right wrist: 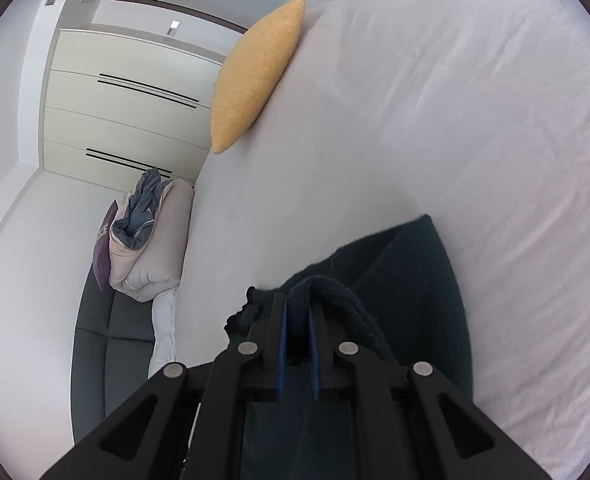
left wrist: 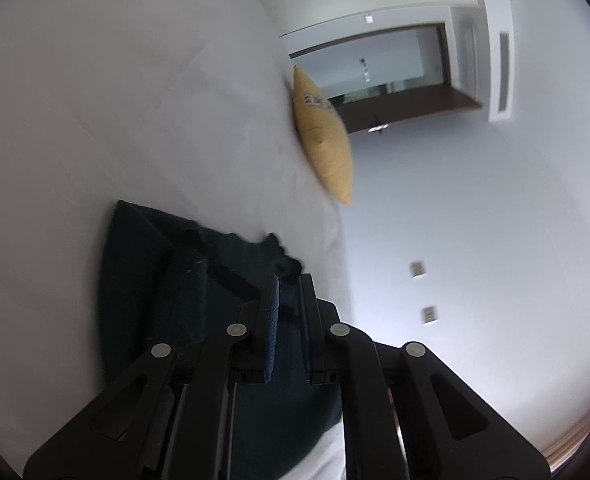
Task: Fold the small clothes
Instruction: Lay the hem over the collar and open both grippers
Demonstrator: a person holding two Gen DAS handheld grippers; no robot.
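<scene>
Nearest in the left wrist view, the left gripper (left wrist: pixel 289 280) has its black, blue-padded fingers pressed together on a bunched edge of the dark garment (left wrist: pixel 147 280). In the right wrist view the right gripper (right wrist: pixel 298 300) likewise pinches a thick rolled hem of the same dark garment (right wrist: pixel 415 280), the fold looping over its fingertips.

The garment is a deep green-black knit with a soft, fuzzy nap. Part of it lies flat on the bed sheet (right wrist: pixel 435 120), with one rounded corner and a diagonal crease showing, while the gripped edge rises off the sheet into the jaws.

The sheet is smooth white cotton, lightly wrinkled, stretched over a wide mattress. Farther along its edge leans a mustard-yellow cushion (right wrist: pixel 255 76), coarse-woven and lens-shaped.

Beside the bed stands a grey padded sofa (right wrist: pixel 107 340), carrying a rolled pale quilt (right wrist: pixel 151 248) with blue-grey cloth tucked in it and a purple pillow (right wrist: pixel 105 248) behind. Beyond are cream wardrobe doors (right wrist: pixel 127 120) with dark slot handles, plain white walls and a dark-framed opening.
</scene>
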